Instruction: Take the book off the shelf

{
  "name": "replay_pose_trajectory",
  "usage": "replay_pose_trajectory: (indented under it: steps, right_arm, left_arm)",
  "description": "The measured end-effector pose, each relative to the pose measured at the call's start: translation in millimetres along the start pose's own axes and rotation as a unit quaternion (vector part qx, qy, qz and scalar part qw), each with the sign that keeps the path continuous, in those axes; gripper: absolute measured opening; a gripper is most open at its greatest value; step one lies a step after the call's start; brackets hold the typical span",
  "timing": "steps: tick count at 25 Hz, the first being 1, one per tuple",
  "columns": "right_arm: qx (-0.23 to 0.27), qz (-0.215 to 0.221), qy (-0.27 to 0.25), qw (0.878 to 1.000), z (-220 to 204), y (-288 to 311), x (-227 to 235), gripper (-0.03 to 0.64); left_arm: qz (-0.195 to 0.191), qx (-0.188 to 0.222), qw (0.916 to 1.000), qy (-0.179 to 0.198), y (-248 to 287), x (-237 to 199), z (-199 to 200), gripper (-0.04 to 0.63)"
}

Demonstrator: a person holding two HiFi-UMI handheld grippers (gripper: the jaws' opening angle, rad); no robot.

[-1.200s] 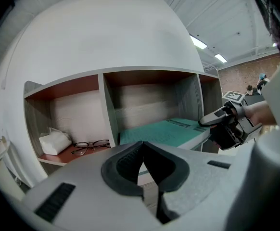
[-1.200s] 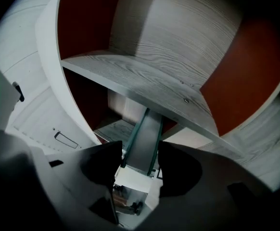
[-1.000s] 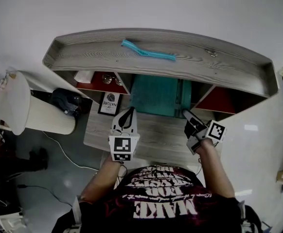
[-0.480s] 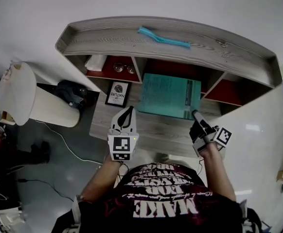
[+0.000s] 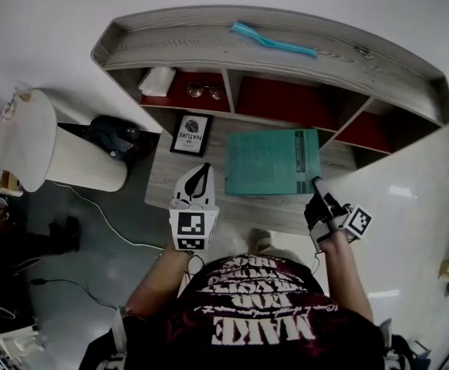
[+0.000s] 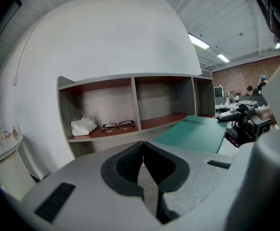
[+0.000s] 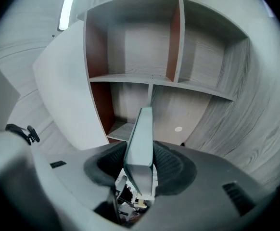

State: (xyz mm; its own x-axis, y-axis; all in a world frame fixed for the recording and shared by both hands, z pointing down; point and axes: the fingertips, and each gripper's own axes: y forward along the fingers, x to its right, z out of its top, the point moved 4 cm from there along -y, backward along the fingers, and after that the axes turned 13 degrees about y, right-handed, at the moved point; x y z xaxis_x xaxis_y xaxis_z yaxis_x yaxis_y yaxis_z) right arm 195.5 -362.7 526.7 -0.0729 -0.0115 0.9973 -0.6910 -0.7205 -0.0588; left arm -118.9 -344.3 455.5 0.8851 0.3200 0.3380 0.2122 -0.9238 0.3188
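The right tool (image 5: 317, 186) is closing its jaws on the near corner of the teal book (image 5: 271, 162), gripping it and holding it over the table (image 5: 170, 179), just outside the shelf (image 5: 209, 52). The left tool (image 5: 200, 174) is hovering beside it, clenched and empty.

A plain white wall (image 5: 55, 6) is rising behind the grey wood-grain shelf unit (image 5: 209, 48); a glossy grey floor (image 5: 93, 284) is reflecting light below, and ceiling strip lights (image 6: 198, 41) are glowing far off beside a brick wall (image 6: 260, 71)
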Motion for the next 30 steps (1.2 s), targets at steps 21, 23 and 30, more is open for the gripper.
replay_pose_trajectory:
  steps: [21, 23, 30]
  right_arm:
    - [0.038, -0.187, -0.008, 0.982, -7.1, -54.0, 186.8, 0.180]
    - [0.057, -0.180, -0.001, 0.982, -3.6, -58.5, 198.1, 0.179]
    - [0.132, -0.193, -0.010, 0.972, -1.1, -81.8, 241.5, 0.181]
  left_arm:
    - [-0.029, -0.046, 0.9985, 0.004, -28.1, 27.3, -48.6, 0.008]
    - [-0.022, -0.050, 0.9985, 0.004, -35.5, 26.3, -52.4, 0.008]
    - [-0.004, -0.065, 0.9978, 0.005, -67.2, 25.4, -64.9, 0.008]
